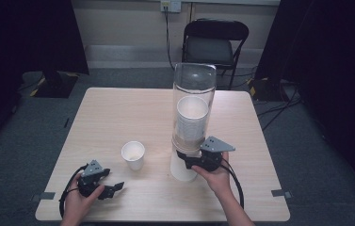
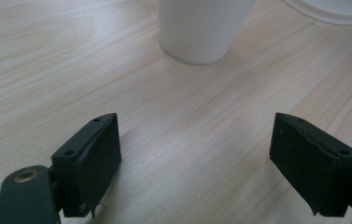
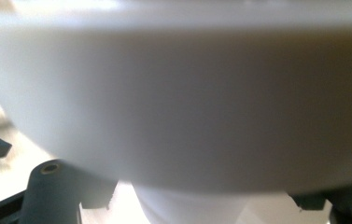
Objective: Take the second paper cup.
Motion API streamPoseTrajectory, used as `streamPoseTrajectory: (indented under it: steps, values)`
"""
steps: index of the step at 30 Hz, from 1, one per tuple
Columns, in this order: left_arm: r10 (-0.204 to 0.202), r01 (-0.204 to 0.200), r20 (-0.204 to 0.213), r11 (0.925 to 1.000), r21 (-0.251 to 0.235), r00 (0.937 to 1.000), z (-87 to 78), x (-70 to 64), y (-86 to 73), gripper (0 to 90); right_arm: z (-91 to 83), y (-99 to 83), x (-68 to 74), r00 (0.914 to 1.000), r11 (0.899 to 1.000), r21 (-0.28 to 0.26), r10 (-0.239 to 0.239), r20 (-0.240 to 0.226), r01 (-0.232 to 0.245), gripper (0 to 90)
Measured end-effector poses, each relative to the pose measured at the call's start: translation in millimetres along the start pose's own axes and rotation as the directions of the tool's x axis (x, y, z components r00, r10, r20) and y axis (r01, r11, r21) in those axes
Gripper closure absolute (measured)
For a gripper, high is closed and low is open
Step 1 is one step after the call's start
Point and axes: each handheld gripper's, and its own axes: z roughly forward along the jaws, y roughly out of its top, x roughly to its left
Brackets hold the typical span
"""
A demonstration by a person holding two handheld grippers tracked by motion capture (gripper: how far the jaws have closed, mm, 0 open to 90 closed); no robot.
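Note:
A tall clear cup dispenser stands on the wooden table with a stack of white paper cups inside. The lowest cup pokes out below its collar. My right gripper reaches in at that cup, one jaw on each side; a thin bright gap shows by the left jaw, so it reads as open. A single white cup stands upright left of the dispenser. My left gripper rests near the front left, open and empty, pointing at that cup.
A black folding chair stands behind the table. Dark curtains and a stand base flank the far side. Bare tabletop stretches across the left and back. The front edge runs just below both hands.

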Motion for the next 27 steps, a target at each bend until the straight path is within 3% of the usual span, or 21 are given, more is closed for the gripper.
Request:
streamPoseTrajectory:
  steps: [6, 7, 8, 9, 14, 16, 21, 27]
  values:
    - [0.053, -0.052, -0.037, 0.9984, 0.024, 0.9979, 2.5, -6.5, 0.5, 15.1, -0.1, 1.1, -0.5, 0.9999, 1.0, -0.008, 0.008, -0.01, -0.009, 25.8]
    - [0.092, -0.09, -0.054, 0.995, 0.045, 0.9943, 2.7, -8.4, 0.8, 15.1, 0.4, 1.9, -0.4, 0.9998, 1.0, -0.01, 0.014, -0.014, -0.014, 25.6]
    - [0.092, -0.09, -0.054, 0.995, 0.045, 0.9943, 2.7, -8.4, 0.8, 15.1, 0.4, 1.9, -0.4, 0.9998, 1.0, -0.01, 0.014, -0.014, -0.014, 25.6]
    - [0.125, -0.121, -0.069, 0.991, 0.058, 0.9898, 4.1, -11.7, 0.5, 15.1, 0.7, 2.7, -0.5, 0.9999, 1.0, -0.013, 0.013, -0.011, -0.013, 25.3]
    - [0.123, -0.12, -0.067, 0.9911, 0.058, 0.9901, 4.2, -12.0, 0.5, 14.8, 1.1, 1.5, -0.1, 0.9999, 1.0, -0.015, 0.013, -0.011, -0.013, 28.2]
    - [0.123, -0.119, -0.067, 0.9912, 0.058, 0.9902, 4.2, -12.1, 0.4, 14.8, 0.9, -0.3, -0.4, 0.9997, 1.0, -0.019, -0.023, 0.0, 0.023, 30.5]
    - [0.123, -0.119, -0.067, 0.9912, 0.058, 0.9901, 4.2, -12.1, 0.4, 14.8, 0.7, -8.2, -0.2, 0.9997, 0.998, -0.062, -0.025, 0.005, 0.025, 33.5]
    - [0.123, -0.12, -0.067, 0.9911, 0.058, 0.9901, 4.2, -12.2, 0.4, 14.8, 1.4, -10.4, -0.5, 0.9993, 0.997, -0.069, -0.036, 0.005, 0.036, 34.8]
